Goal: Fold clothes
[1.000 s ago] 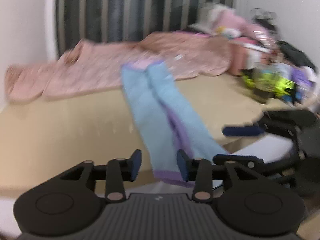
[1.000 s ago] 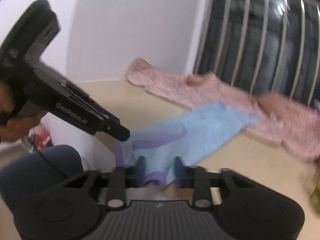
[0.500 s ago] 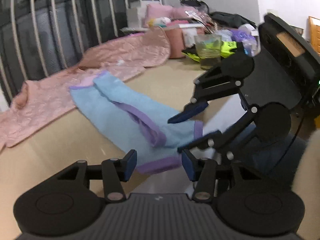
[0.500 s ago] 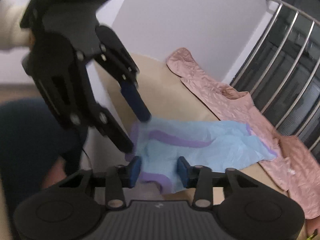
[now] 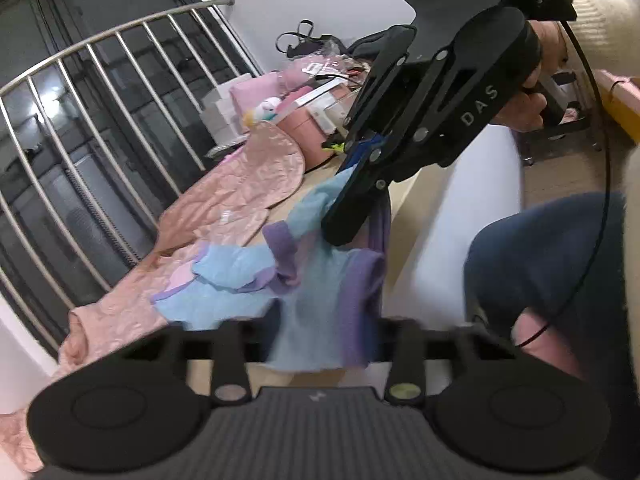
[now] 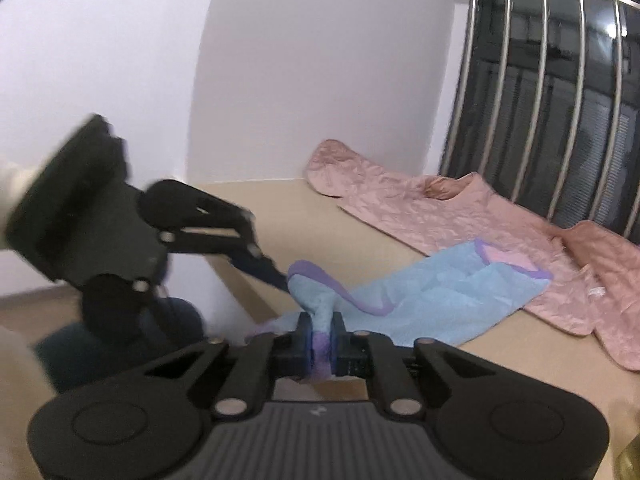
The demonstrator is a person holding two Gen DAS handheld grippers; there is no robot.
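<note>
Blue pants pinched, both tools.

Home: clothes, cluttered belongings

Soft matt blue cloth trousers; crinkled satiny pink garment; glossy metal railing; smooth tabletop.

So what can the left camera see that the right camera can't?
Only the left wrist view shows the heap of pink boxes and bags at the table's far end, and the person's blue-trousered knee. Only the right wrist view shows the right gripper shut on the blue trousers. Both show those trousers, the pink garment, the beige table and the window bars.
</note>
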